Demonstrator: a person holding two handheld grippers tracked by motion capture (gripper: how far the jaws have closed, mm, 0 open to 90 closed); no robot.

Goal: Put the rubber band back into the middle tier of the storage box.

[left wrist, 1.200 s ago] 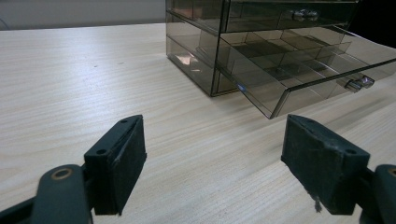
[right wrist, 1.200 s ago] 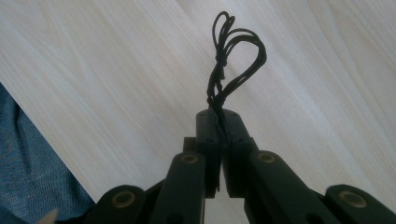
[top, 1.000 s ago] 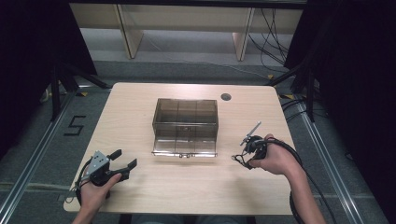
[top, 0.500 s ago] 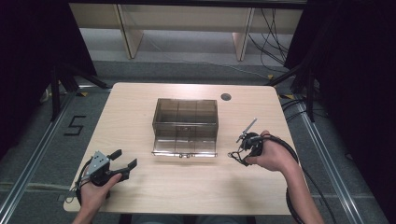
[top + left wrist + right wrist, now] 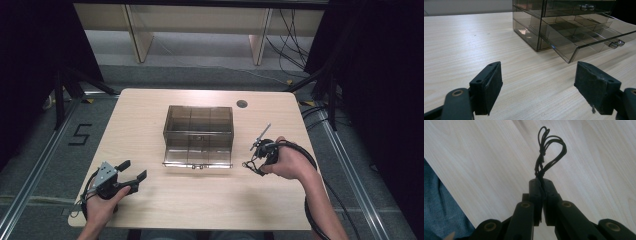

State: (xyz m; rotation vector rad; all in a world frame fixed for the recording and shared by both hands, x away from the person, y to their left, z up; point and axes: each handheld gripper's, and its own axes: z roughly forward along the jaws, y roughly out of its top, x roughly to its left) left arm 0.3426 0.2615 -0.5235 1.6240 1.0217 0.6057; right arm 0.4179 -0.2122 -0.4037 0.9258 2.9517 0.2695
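Since a second ago my right gripper (image 5: pixel 248 164) has shifted a little further from the drawer box (image 5: pixel 199 135).

Its jaws are pinched together on a knotted loop of thin black cord (image 5: pixel 546 152), held above the table (image 5: pixel 145 110) right of the box, whose bottom drawer (image 5: pixel 584 40) stands pulled out. My left gripper (image 5: pixel 134 170) sits near the front left corner, jaws wide apart, holding nothing.

Bare table (image 5: pixel 150 115) surrounds the drawer box (image 5: pixel 198 127); its open drawer (image 5: pixel 197 157) juts forward.
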